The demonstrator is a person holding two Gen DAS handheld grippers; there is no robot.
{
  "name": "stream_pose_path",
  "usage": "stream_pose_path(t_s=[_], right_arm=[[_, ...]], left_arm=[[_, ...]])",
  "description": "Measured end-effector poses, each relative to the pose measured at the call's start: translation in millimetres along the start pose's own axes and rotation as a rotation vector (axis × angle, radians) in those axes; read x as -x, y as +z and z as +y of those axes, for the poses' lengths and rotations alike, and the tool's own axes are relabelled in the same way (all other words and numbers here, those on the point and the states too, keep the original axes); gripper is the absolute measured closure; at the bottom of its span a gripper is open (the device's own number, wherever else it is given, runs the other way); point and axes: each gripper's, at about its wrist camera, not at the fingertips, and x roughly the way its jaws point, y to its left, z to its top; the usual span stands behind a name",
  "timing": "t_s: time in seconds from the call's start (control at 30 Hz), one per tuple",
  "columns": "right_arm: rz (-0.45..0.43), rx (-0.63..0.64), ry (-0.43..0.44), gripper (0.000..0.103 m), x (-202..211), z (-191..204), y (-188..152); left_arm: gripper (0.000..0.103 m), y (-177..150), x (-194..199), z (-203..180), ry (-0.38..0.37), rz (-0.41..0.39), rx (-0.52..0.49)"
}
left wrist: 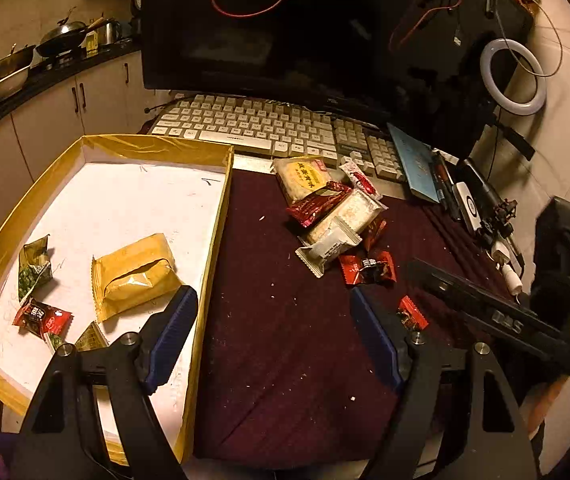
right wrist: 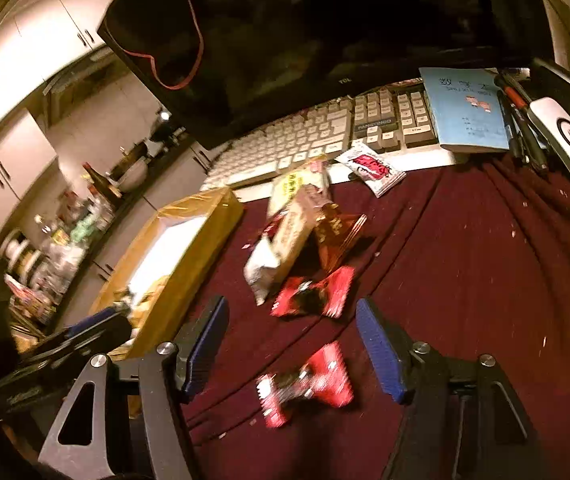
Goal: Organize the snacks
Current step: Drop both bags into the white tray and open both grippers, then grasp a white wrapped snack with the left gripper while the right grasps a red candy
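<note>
A gold-rimmed box (left wrist: 221, 200) with a white floor sits at left; it also shows in the right wrist view (right wrist: 201, 248). In it lie a yellow packet (left wrist: 135, 276), a green packet (left wrist: 35, 264) and a red candy (left wrist: 41, 318). A pile of snack packets (left wrist: 333, 216) lies on the maroon cloth (left wrist: 285, 340), also seen in the right wrist view (right wrist: 297, 232). My left gripper (left wrist: 273, 336) is open and empty, straddling the box's right wall. My right gripper (right wrist: 291, 348) is open above a small red packet (right wrist: 309, 384). Another red packet (right wrist: 313, 294) lies just beyond.
A white keyboard (left wrist: 261, 128) and a dark monitor (left wrist: 285, 24) stand behind the cloth. A blue booklet (right wrist: 465, 108), pens and small devices lie at right. A ring light (left wrist: 513, 76) is at far right. Kitchen counter with pots (left wrist: 25, 60) is at left.
</note>
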Motion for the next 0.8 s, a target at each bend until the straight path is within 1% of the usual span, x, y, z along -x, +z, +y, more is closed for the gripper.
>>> stream_pose_path(t_s=[0.07, 0.13, 0.2, 0.27, 0.33, 0.37, 0.43, 0.5, 0.57, 0.63, 0.67, 0.73, 0.8], right_arm=[[0.024, -0.01, -0.004, 0.046, -11, -2, 5], [0.031, -0.006, -0.016, 0.049, -17, -2, 8], [0.04, 0.002, -0.032, 0.049, -24, -1, 11], [0.051, 0.017, -0.079, 0.05, -33, 1, 12], [0.077, 0.027, -0.082, 0.053, -40, 1, 10], [0.097, 0.04, -0.095, 0.056, -46, 3, 8], [0.093, 0.09, -0.138, 0.063, -48, 11, 5], [0.094, 0.125, -0.129, 0.069, -49, 17, 1], [0.093, 0.139, -0.127, 0.078, -47, 19, 0], [0.087, 0.138, -0.123, 0.081, -40, 18, -1], [0.086, 0.137, -0.111, 0.084, -35, 17, -2], [0.069, 0.113, -0.077, 0.086, -19, 9, -1], [0.012, 0.064, -0.072, 0.086, 0, -8, 3]], left_arm=[[0.025, -1, -6, 0, -0.004, 0.016, 0.005], [0.025, -2, -7, -1, 0.0, 0.017, 0.001], [0.025, -1, -7, -1, 0.007, 0.018, 0.0], [0.025, 1, -10, -2, -0.002, 0.029, 0.012], [0.025, 2, -13, -4, -0.006, 0.037, 0.008], [0.025, 2, -14, -5, -0.005, 0.039, 0.003], [0.025, 3, -16, -8, -0.002, 0.042, -0.008], [0.025, 5, -16, -9, -0.002, 0.04, -0.009], [0.025, 6, -17, -7, -0.008, 0.038, 0.003], [0.025, 7, -20, -6, -0.015, 0.045, 0.02], [0.025, 7, -21, -5, -0.023, 0.046, 0.029], [0.025, 10, -27, -5, -0.029, 0.063, 0.032], [0.025, 14, -33, -7, -0.044, 0.063, 0.038]])
